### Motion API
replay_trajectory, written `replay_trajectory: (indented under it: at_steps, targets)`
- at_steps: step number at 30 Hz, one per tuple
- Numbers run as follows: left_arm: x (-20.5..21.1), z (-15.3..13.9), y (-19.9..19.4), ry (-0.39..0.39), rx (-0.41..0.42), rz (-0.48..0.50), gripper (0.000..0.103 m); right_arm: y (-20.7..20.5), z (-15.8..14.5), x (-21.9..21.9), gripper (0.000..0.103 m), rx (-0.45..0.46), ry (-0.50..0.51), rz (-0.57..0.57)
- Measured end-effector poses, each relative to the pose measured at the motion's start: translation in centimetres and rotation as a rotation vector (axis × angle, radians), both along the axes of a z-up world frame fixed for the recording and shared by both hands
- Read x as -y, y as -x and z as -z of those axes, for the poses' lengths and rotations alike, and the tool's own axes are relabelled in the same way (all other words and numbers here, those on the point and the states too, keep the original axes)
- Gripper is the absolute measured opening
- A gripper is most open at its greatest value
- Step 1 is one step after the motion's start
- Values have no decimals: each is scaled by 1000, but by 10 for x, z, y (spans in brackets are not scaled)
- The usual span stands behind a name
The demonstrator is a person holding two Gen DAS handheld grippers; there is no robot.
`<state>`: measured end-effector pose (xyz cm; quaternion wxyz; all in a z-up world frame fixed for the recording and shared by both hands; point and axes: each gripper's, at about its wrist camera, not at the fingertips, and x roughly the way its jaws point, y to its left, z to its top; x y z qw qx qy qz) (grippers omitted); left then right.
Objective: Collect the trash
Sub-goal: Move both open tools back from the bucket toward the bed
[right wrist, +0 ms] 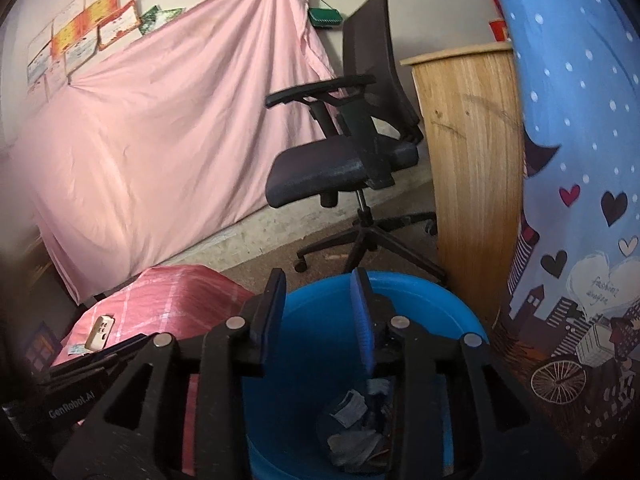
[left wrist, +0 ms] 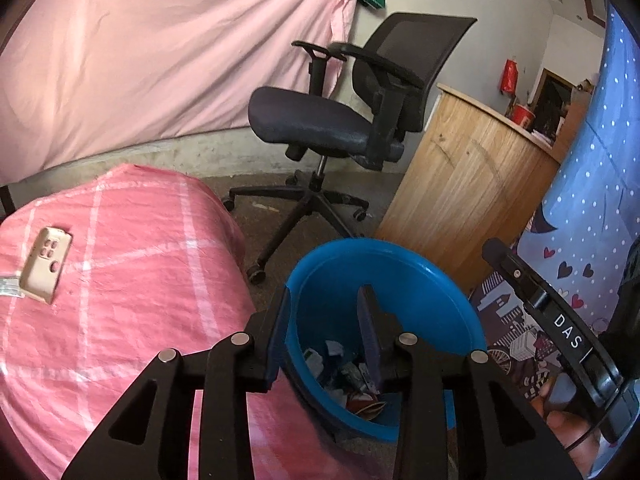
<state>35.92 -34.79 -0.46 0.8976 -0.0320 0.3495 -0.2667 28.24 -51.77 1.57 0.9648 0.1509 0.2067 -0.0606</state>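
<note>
Both grippers hung over the blue bin (left wrist: 400, 280), and neither carried anything: the left gripper (left wrist: 326, 338) had its jaws spread wide with only the bin's inside showing between them, and the right gripper (right wrist: 322, 318) stood parted and empty above the same rim. So this looked like the moment just after a drop, or a pause between pickups. Down in the bin lay the collected trash (left wrist: 348, 376), crumpled white scraps, a dark wrapper and something red-brown at the bottom; from the right wrist it read only as dim grey lumps (right wrist: 352, 436). The next move, by the look of it, called for swinging away from the bin to hunt for another piece. The pink checked bedcover (left wrist: 132, 264) beside the bin held a beige remote control (left wrist: 45, 266), hardly rubbish, and touching its near end a pale strip (left wrist: 9, 286), cut off by the frame edge, too little of it showing to say what it was. The floor (left wrist: 264, 216) under the office chair (left wrist: 340, 120) showed a pale fleck or two, too small to name. The bin's base was hidden behind the gripper linkages, and the patterned blue cloth (right wrist: 580, 160) blocked everything to the right.
</note>
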Motion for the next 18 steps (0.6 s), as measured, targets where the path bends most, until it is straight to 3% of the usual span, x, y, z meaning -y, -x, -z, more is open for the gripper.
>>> replay_trajectory:
  at_steps: [6,12,18]
  targets:
    - [-29,-17,5,22,66,-58,30,-1,-11,-14,68,68,13,-36]
    - [-70,-36,9,27,153,-149,30,5,-27,-44,86,179,72,-100]
    - [-116,-48,23,45,255,-250,47,9,-41,-77,103,294,103,-139]
